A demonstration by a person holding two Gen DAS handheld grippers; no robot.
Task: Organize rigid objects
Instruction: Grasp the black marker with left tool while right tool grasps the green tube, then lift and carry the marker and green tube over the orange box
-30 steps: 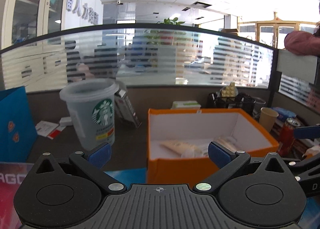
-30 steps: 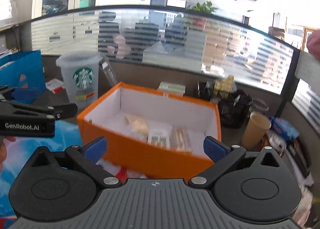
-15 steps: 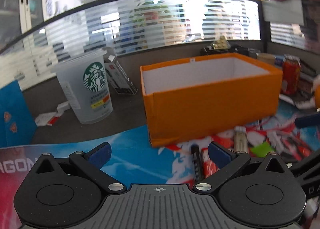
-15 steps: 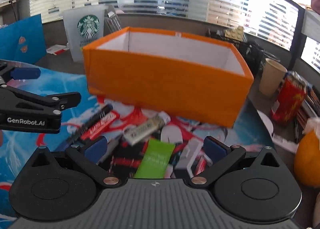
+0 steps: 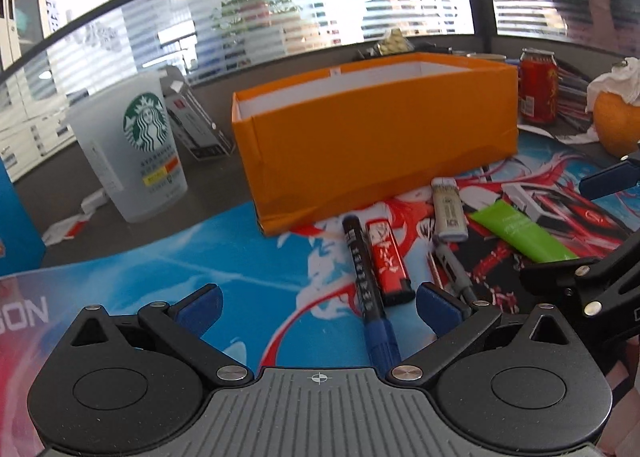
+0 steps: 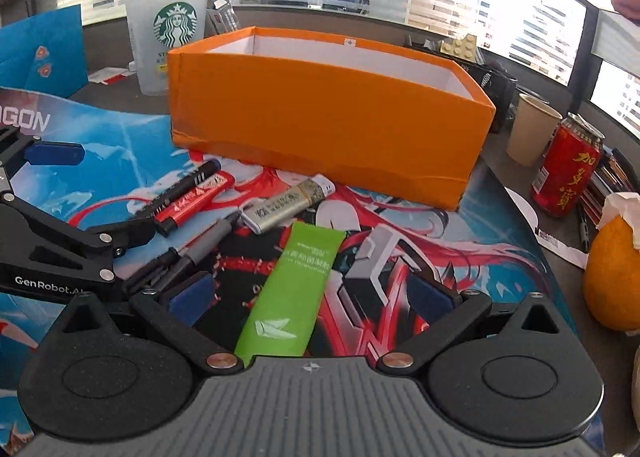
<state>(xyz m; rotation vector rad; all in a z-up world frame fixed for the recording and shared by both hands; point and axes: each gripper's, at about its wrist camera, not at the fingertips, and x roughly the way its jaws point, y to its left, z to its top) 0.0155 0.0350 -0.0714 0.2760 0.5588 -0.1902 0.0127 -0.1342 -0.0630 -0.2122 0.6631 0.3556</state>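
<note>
Rigid objects lie scattered on the printed blue-and-red desk mat, in front of the open orange cardboard box. The left gripper hangs wide open and empty over a black marker with a blue cap; a red lighter lies just beside it. The right gripper, also spread and empty, sits over a flat green sachet and a grey angular clip, possibly touching neither. A silver lighter lies nearer the box.
</note>
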